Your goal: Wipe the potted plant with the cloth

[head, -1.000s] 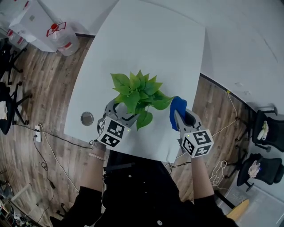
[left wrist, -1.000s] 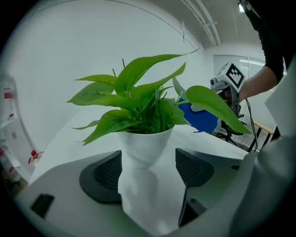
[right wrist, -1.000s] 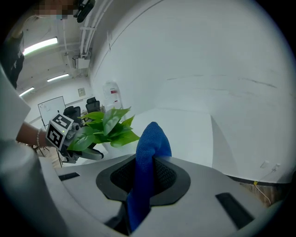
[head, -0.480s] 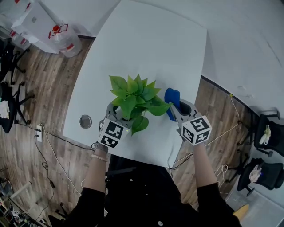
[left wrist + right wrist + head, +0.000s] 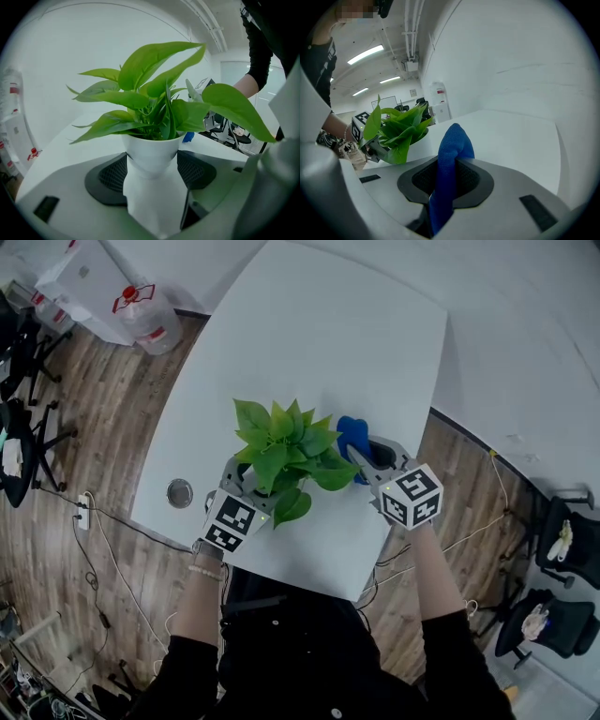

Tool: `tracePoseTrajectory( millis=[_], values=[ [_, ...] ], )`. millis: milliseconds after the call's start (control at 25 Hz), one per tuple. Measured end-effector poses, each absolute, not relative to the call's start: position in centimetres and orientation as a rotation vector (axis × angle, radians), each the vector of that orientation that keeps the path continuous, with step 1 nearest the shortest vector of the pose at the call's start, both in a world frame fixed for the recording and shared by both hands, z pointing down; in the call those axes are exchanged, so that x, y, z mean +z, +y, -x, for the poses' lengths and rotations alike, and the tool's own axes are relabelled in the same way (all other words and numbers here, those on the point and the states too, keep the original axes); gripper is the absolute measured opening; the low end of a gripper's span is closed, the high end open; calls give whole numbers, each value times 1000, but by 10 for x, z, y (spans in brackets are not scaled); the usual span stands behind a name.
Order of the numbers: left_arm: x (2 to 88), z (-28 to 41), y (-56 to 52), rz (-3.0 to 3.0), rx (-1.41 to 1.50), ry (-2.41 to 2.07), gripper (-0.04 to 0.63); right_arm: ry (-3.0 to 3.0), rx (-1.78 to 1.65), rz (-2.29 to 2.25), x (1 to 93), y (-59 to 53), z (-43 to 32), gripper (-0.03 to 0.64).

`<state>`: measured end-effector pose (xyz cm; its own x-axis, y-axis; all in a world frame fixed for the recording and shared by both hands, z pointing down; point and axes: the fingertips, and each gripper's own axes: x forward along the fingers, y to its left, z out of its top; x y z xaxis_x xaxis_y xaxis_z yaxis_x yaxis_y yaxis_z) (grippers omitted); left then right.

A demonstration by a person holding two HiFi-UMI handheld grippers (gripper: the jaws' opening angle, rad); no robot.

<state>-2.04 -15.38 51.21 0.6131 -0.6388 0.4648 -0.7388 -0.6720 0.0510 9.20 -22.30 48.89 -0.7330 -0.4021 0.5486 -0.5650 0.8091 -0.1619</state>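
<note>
Plant (image 5: 286,442) sits near table's (image 5: 309,324) near edge, left gripper (image 5: 251,486) clamped on its white pot (image 5: 152,157), right gripper (image 5: 364,456) pinching blue cloth (image 5: 351,431) just beside the leaves (image 5: 396,129); wiping apparently not yet begun.

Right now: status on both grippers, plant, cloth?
Left hand-held gripper shut on white pot. Right hand-held gripper shut on blue cloth, cloth close beside the leaves. Nothing between them.

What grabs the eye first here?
The bright green potted plant stands out on the white table, with its white pot clamped in the left gripper. Just right of it, the right gripper pinches a vivid blue cloth close beside the leaves.
</note>
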Motion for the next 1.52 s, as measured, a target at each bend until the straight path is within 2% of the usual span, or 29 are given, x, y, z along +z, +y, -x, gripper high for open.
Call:
tracePoseTrajectory(
  millis=[400, 760, 1080, 1520],
  values=[
    [513, 22, -156, -2595, 623, -1129, 344, -2607, 520, -422, 487, -232, -43, 95],
    [512, 21, -155, -2582, 628, -1137, 344, -2695, 769, -366, 488, -243, -20, 95],
    [513, 20, -155, -2571, 622, -1149, 344, -2720, 886, -392, 492, -236, -27, 95],
    [514, 19, -155, -2547, 609, -1179, 344, -2741, 881, -494, 496, -211, -42, 95]
  ],
)
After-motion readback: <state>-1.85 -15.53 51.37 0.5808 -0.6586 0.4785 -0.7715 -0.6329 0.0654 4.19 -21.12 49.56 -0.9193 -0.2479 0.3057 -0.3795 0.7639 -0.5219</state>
